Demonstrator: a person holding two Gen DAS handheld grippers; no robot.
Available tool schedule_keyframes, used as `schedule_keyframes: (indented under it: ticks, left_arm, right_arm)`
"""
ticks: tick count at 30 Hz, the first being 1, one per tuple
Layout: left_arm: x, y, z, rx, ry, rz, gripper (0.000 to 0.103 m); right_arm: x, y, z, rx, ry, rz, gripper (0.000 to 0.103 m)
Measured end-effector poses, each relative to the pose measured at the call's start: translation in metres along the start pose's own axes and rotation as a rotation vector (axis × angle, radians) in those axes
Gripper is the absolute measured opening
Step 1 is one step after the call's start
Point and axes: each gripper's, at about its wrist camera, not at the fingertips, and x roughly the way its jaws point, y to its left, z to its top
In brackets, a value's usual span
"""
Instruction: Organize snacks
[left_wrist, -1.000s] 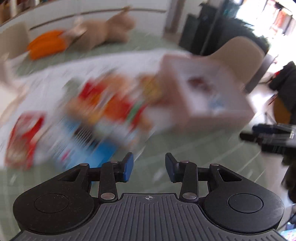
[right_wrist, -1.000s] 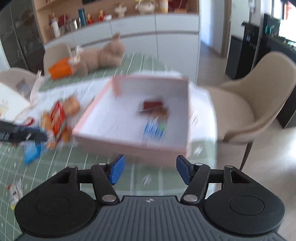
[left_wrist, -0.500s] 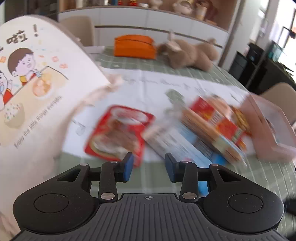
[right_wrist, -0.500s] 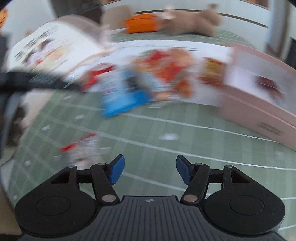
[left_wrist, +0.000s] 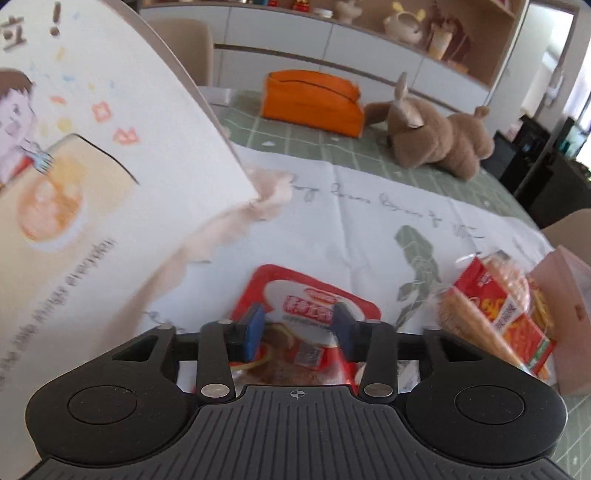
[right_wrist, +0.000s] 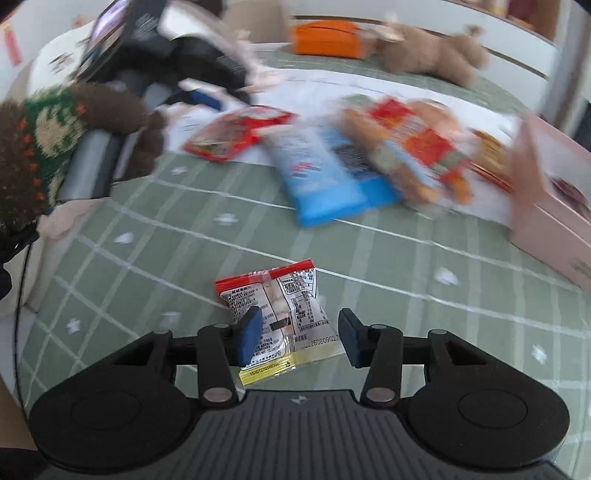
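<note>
A green checked cloth (right_wrist: 229, 240) covers the bench, stretching ahead of both grippers. Farther ahead of the left gripper lies a white printed sheet (left_wrist: 369, 229) with handwriting and a leaf drawing. Far ahead, at the back of the bench, an orange tissue box (left_wrist: 312, 101) stands just beside a brown plush toy (left_wrist: 439, 142) lying on its side. To the upper left of the left gripper looms a large white illustrated bag (left_wrist: 92, 166) with a cartoon print and a ruffled beige edge. Beyond the bench runs a white cabinet (left_wrist: 332, 48) topped by wooden shelves holding ornaments.
</note>
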Motion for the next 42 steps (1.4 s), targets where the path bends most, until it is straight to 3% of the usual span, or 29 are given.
schedule_keyframes:
  ticks: [6,11,15,18,23,27,32,33,34,35,42]
  left_arm:
    - [-0.013,-0.033,-0.029,0.109,0.024,-0.099,0.047]
    - [-0.031,-0.074,-0.065,0.188,0.053,-0.200,0.046]
    - [-0.040,-0.097,-0.086,0.186,0.114,-0.291,0.044]
    - [-0.052,-0.100,-0.092,0.148,0.124,-0.274,0.044]
    - [-0.079,-0.083,-0.090,0.061,0.102,-0.179,0.044]
    - [-0.099,-0.082,-0.104,0.050,0.129,-0.180,0.044]
    - [-0.112,-0.086,-0.121,0.089,0.138,-0.194,0.044]
    - [-0.112,-0.087,-0.121,0.101,0.133,-0.190,0.044]
    - [-0.112,-0.087,-0.119,0.113,0.128,-0.188,0.044]
    - [-0.111,-0.089,-0.117,0.125,0.125,-0.188,0.044]
    - [-0.088,-0.127,-0.100,0.147,0.140,-0.273,0.044]
  right_arm:
    - [-0.015,-0.058,-0.015,0.111,-0.004,-0.129,0.045]
    - [-0.024,-0.103,-0.027,0.187,-0.010,-0.174,0.045]
    - [-0.022,-0.118,-0.023,0.174,-0.013,-0.187,0.045]
    - [-0.017,-0.117,-0.010,0.127,-0.033,-0.176,0.047]
    - [-0.014,-0.103,0.019,0.034,-0.090,-0.089,0.061]
    - [0.009,-0.084,0.057,-0.039,-0.100,-0.025,0.061]
    - [0.051,-0.063,0.089,-0.040,-0.046,0.026,0.061]
    - [0.054,-0.059,0.091,-0.065,-0.055,0.001,0.049]
    - [0.055,-0.057,0.091,-0.086,-0.052,-0.021,0.031]
    - [0.055,-0.059,0.091,-0.083,-0.045,-0.043,0.028]
    - [0.017,-0.117,0.055,0.036,-0.013,-0.025,0.025]
